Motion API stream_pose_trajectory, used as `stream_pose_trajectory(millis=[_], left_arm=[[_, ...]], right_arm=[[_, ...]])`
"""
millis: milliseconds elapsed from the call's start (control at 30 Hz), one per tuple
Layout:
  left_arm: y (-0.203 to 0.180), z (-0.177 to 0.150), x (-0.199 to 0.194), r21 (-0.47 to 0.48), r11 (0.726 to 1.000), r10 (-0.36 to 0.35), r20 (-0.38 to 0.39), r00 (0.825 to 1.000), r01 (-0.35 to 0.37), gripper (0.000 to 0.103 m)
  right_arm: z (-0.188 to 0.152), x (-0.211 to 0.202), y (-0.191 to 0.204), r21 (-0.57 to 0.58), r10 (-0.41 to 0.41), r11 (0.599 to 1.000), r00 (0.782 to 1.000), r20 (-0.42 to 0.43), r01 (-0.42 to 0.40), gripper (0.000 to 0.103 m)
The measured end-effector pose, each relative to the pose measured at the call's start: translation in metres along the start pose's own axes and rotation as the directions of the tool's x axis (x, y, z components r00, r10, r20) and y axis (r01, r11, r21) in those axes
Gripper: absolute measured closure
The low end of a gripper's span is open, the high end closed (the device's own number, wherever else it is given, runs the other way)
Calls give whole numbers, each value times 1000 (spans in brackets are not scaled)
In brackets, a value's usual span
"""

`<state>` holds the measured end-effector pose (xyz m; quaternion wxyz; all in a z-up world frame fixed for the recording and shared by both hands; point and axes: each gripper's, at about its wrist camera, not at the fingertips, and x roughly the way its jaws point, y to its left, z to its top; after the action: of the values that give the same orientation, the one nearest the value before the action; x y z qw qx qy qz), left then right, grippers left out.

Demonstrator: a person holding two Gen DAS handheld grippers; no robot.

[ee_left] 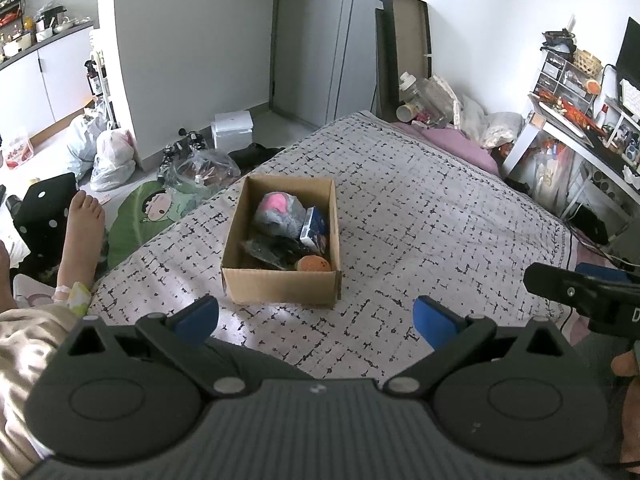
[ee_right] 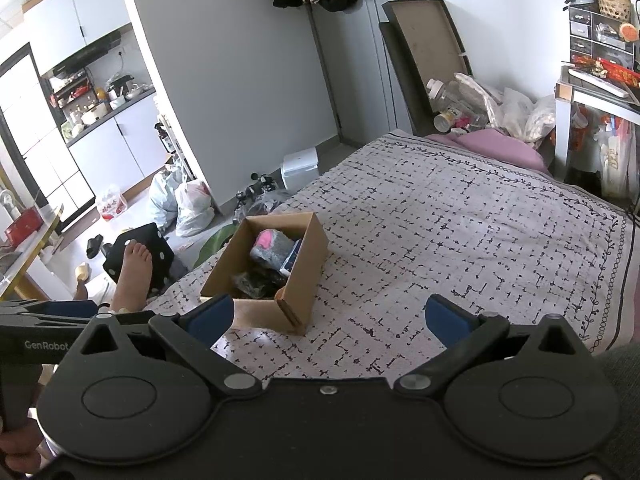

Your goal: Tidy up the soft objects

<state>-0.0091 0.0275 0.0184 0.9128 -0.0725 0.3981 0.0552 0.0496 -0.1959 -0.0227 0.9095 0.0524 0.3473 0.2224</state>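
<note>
Closest of all, the left gripper (ee_left: 316, 318) has its two blue fingers spread wide apart, and nothing is between them. The right gripper (ee_right: 330, 318) is spread wide too and holds nothing. Both hang above the bed cover (ee_left: 420, 216), which is pale with little black marks all over. Just past the fingers, a brown cardboard box (ee_left: 280, 286) sits on the cover, close to the bed's left edge. The soft things are inside it: a gray and pink plush toy (ee_left: 276, 210) at the far end, a small blue box (ee_left: 316, 228) leaning beside the toy, a dark crumpled bag (ee_left: 272, 252) in the middle, and an orange ball (ee_left: 314, 265) in the near right corner (only its top shows). To the left of the bed, a bare foot (ee_left: 82, 224) rests on a black cushion with white dots (ee_left: 44, 216). Farther off on the floor are white plastic bags (ee_left: 112, 158) and a white box (ee_left: 233, 130). At the far end of the bed lies a pink pillow (ee_right: 504, 146), with bottles and bags piled behind it.
</note>
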Motion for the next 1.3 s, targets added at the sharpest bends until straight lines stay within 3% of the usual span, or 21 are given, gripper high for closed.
stream_pose_trajectory(millis=[1300], left_arm=[[-11, 3, -4, 40, 999, -2, 21, 1000, 1, 0]], right_arm=[[-2, 5, -12, 25, -1, 1000, 1000, -19, 2, 0]])
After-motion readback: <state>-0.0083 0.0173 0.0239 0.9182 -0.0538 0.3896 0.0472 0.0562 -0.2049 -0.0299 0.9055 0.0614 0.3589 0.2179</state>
